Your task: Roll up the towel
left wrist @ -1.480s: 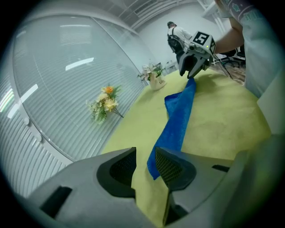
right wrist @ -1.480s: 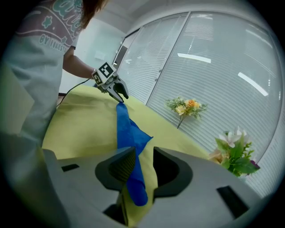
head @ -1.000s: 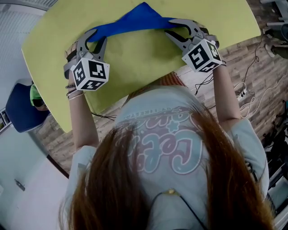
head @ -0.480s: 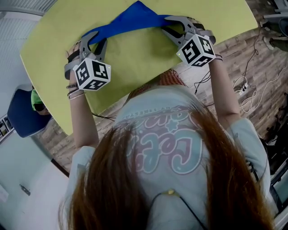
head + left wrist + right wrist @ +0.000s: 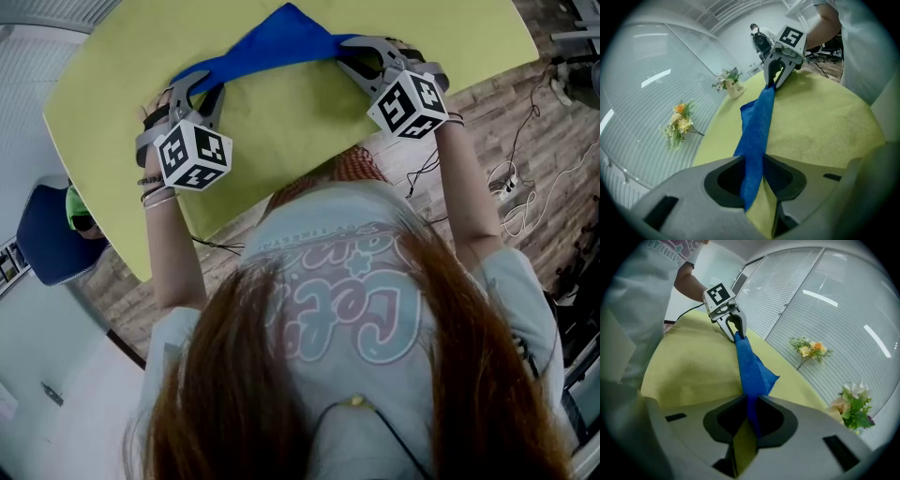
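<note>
Yellow-green table (image 5: 281,122), flowers (image 5: 808,348) by glass wall. Blue towel (image 5: 272,47) stretched over table between claws. Left claw (image 5: 202,84) clamped on one end. Right claw (image 5: 349,54) just closed tighter, pinching other end.

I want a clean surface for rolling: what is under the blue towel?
Only the yellow-green table shows beneath the blue towel. Where its far fold lies on the table, anything underneath is covered.
</note>
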A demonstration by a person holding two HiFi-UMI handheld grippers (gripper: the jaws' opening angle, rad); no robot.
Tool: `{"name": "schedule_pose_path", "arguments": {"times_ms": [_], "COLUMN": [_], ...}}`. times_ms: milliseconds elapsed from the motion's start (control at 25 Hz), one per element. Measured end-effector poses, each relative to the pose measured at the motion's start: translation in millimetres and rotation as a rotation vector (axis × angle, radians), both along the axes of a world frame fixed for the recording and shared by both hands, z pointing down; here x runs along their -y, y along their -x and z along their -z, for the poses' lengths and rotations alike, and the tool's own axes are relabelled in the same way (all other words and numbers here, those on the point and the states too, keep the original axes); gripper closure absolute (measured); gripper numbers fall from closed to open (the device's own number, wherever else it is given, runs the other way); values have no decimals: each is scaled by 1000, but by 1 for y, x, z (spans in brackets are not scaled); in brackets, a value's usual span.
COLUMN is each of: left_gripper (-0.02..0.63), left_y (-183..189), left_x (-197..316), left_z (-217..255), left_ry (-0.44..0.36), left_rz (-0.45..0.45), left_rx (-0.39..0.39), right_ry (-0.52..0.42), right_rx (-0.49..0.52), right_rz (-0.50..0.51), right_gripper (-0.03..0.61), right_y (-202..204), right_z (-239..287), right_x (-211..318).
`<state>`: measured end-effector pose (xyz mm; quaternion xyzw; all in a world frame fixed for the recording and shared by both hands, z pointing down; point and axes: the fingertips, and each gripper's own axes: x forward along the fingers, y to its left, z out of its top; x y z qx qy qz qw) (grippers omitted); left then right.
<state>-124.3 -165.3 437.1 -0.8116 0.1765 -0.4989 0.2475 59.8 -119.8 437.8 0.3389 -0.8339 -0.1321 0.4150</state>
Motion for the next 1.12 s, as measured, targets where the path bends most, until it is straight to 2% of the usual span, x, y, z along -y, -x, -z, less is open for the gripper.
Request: {"name": "schedule_pose_path", "arguments": {"times_ms": [200,320,640,840,1120], "left_gripper": [499,495,495,563,565], "left_y": [3,2,-2,1,3], "left_x": [-8,-13,7,2,-10], "left_z": [7,2,0,0,1], "left_ry": [39,71,21,33,78], "left_rz": [6,-6,18,28,35], "left_rx": [-18,2,26,14,-7], "right_ry": [5,13,17,13,43], "right_rx": [-12,5,37,26,67], "right_rz": [10,3,-1,4,3], "right_gripper": [531,540,540,540,538], "right_y": [1,1,-1,-1,-2], "right_z": [-2,-1,4,4,6], "right_x": [-1,-1,-4,-6,-18]}}
